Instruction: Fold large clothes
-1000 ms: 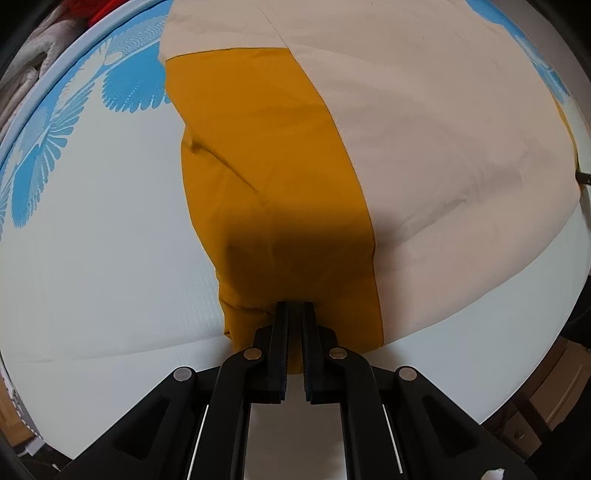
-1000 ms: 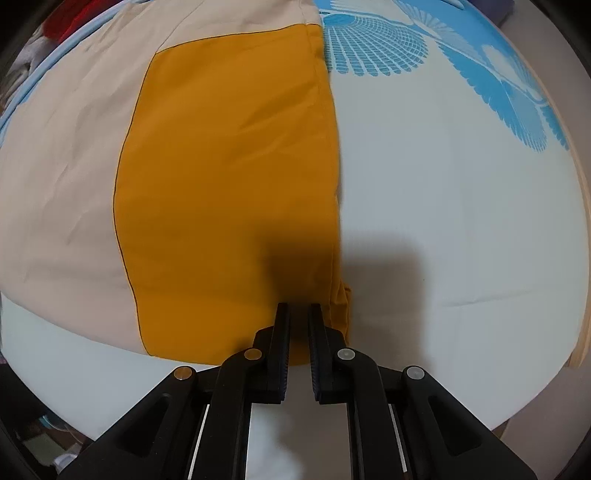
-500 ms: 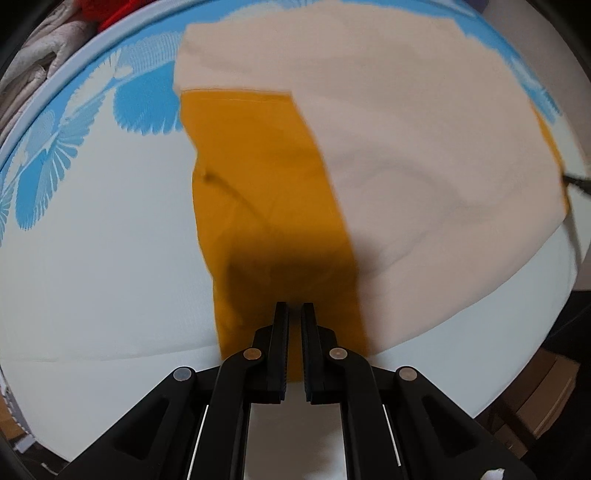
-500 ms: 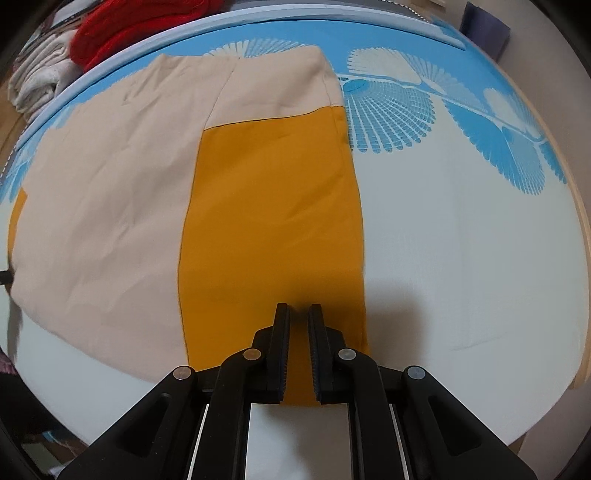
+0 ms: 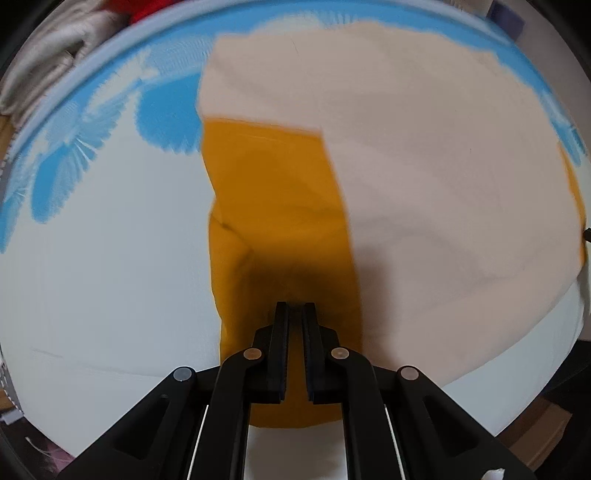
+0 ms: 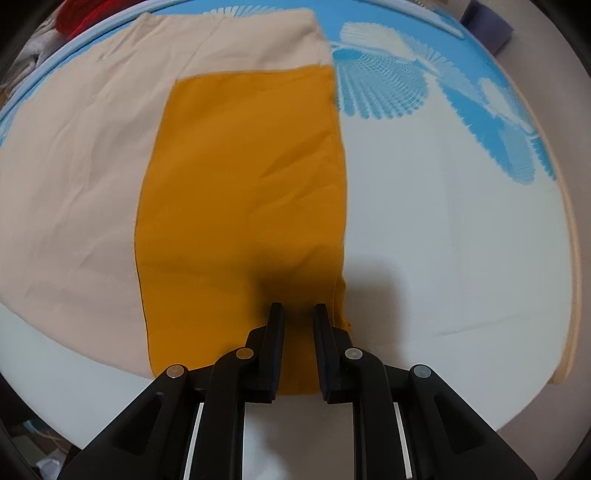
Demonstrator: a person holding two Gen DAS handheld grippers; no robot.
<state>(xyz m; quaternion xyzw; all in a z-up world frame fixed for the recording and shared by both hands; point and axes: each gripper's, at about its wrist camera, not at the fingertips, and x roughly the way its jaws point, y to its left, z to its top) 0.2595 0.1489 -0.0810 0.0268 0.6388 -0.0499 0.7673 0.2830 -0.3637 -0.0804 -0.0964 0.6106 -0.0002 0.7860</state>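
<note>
A large beige garment [image 5: 424,166] with mustard-orange sleeves lies flat on the white and blue bed sheet [image 5: 110,277]. One orange sleeve [image 5: 277,192] is folded inward over its left side, and my left gripper [image 5: 295,304] hovers over that sleeve's near end, shut, with only a thin dark slit between the pads. In the right wrist view the other orange sleeve [image 6: 240,184] lies over the beige body [image 6: 81,166]. My right gripper [image 6: 298,305] is above its near right corner; its jaws are opening and the pads do not press on the cloth.
Folded pale laundry [image 5: 48,62] and something red [image 6: 81,11] sit past the bed's far left edge. A dark purple object [image 6: 487,22] lies at the far right. The bed's wooden edge [image 6: 569,258] curves along the right. Bare sheet [image 6: 443,240] lies beside the garment.
Both grippers have risen away from the garment, so more of it and the bed shows. The right jaws have parted. The left jaws stay nearly together.
</note>
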